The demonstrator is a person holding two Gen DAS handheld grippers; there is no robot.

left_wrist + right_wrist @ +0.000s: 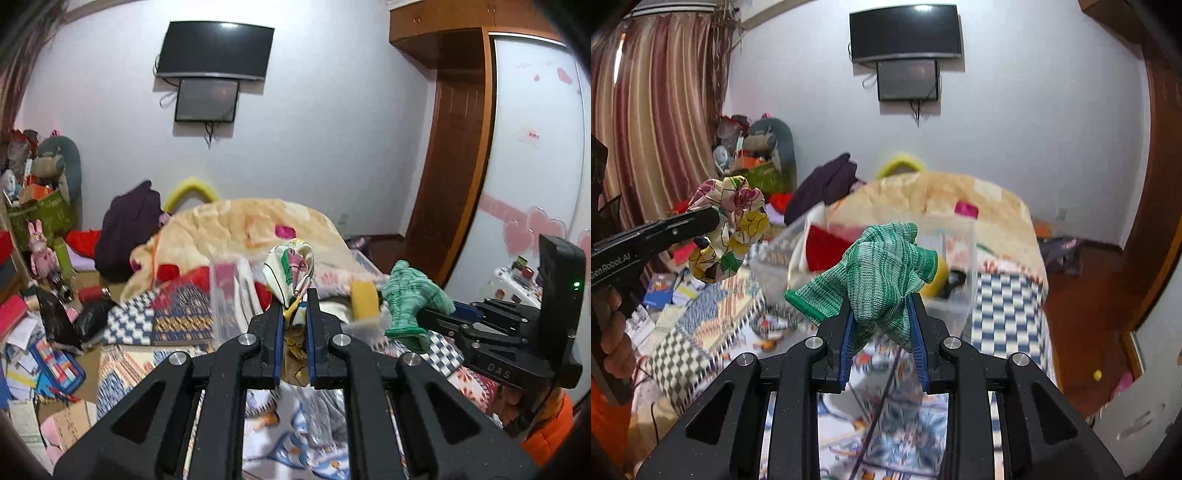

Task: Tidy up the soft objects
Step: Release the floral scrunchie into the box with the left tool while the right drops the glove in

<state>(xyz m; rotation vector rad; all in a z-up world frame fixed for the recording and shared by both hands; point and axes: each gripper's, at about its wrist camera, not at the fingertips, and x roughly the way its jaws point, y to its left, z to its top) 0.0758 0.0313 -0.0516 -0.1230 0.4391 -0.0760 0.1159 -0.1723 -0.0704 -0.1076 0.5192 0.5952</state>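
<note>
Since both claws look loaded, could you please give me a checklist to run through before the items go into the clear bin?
1. Left claw shut on the floral scrunchie: ok.
2. Right claw shut on the green knit cloth: ok.
3. Clear plastic bin open on top: ok.
4. Room left inside bin: cannot tell, view is blurred.
5. Claws apart from each other: ok.

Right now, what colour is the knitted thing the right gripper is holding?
Green, streaked light and dark. The knitted glove shows best in the right wrist view, pinched in the right gripper.
</note>
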